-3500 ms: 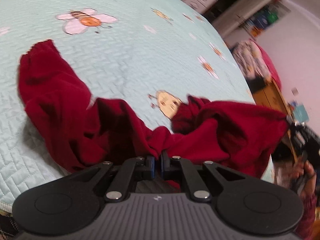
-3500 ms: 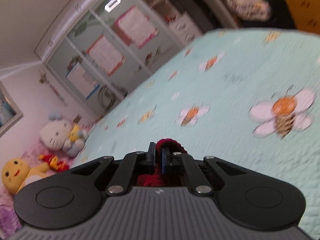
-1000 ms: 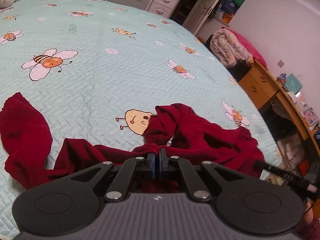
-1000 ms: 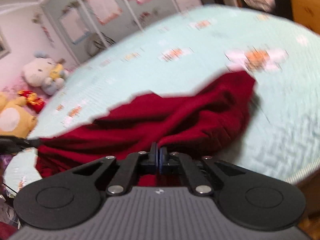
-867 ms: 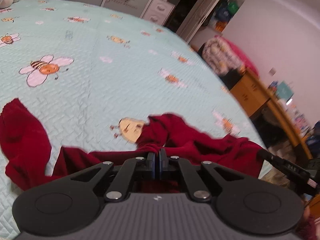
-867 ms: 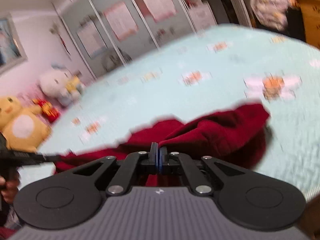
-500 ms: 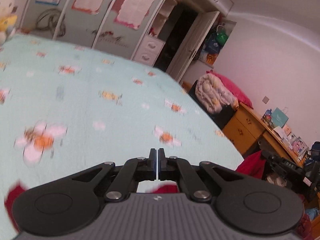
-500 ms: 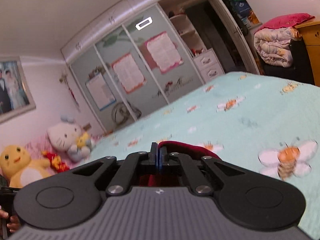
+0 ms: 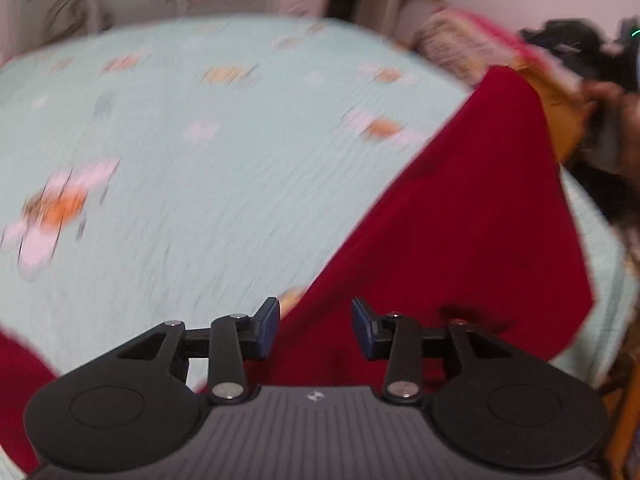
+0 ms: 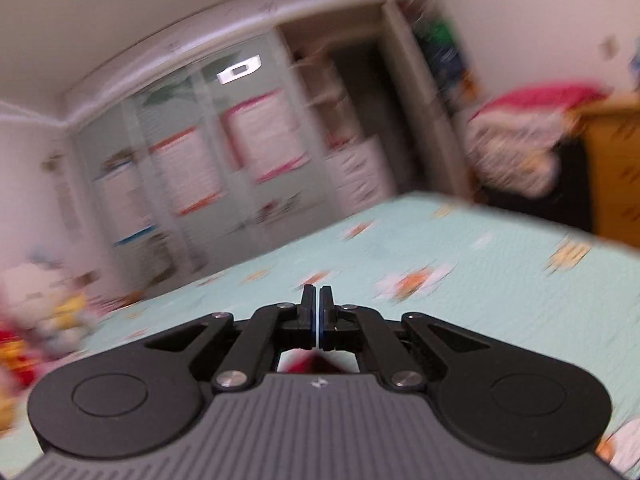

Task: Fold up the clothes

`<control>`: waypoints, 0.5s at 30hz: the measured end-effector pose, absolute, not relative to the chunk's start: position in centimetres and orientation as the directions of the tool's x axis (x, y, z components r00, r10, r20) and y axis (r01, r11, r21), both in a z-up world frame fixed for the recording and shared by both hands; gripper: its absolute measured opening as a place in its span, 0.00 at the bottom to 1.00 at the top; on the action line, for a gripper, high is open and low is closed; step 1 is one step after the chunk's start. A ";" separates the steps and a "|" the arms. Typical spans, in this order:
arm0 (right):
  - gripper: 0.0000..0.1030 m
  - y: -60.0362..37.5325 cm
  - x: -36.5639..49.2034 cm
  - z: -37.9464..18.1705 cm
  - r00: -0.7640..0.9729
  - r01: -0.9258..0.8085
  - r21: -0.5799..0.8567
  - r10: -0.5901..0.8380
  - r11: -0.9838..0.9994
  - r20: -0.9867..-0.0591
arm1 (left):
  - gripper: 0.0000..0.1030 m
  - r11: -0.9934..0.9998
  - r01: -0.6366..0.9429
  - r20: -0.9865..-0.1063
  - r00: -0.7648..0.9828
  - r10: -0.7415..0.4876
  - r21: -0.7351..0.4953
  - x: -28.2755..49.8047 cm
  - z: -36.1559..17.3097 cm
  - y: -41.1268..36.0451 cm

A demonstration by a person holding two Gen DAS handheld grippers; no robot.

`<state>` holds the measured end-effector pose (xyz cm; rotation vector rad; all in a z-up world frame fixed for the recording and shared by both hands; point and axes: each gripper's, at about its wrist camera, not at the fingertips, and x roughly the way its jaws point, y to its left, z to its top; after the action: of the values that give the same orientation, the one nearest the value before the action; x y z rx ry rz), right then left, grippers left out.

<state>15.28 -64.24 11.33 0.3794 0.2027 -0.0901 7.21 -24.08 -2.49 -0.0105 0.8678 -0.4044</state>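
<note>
Left gripper (image 9: pixel 315 326): jaws have just been opening and stand apart; red cloth lies below the gap, pads not pressing it.
Right gripper (image 10: pixel 319 312): jaws nearly closed; red cloth shows just under them, but a grip cannot be confirmed.
Garment (image 9: pixel 460 248): red, stretched in a taut sheet over the bed's near right side, rising to a corner at upper right.
Bed (image 9: pixel 192 184): mint quilt with bee prints, mostly bare left of the garment.

Both views motion-blurred; red garment (image 9: pixel 460 216) cut off at btm edge, bedspread (image 9: pixel 200 140) print smeared (wardrobe (image 10: pixel 208 168) too).
</note>
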 end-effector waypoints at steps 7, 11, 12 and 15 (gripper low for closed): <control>0.04 -65.1 12.7 4.3 0.903 0.037 0.397 0.140 0.917 -0.407 | 0.42 0.935 0.313 -0.805 0.505 -0.311 -0.166 8.9 -7.9 -24.2; 0.14 -66.6 6.3 0.1 0.872 0.115 0.462 0.133 0.880 -0.471 | 0.00 0.941 0.316 -0.791 0.540 -0.286 -0.124 9.7 -7.7 -24.7; 0.14 -67.1 4.9 -0.9 0.865 0.147 0.474 0.119 0.868 -0.487 | 0.00 0.945 0.306 -0.780 0.560 -0.278 -0.116 9.8 -7.0 -24.8; 0.15 -68.3 1.7 -3.5 0.842 0.242 0.488 0.068 0.839 -0.535 | 0.00 0.958 0.273 -0.711 0.655 -0.255 -0.093 11.4 -3.1 -24.6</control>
<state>1.70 -68.28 -3.48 0.5757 0.5701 -0.0976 11.42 -24.60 -3.12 0.0230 0.8025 -0.2995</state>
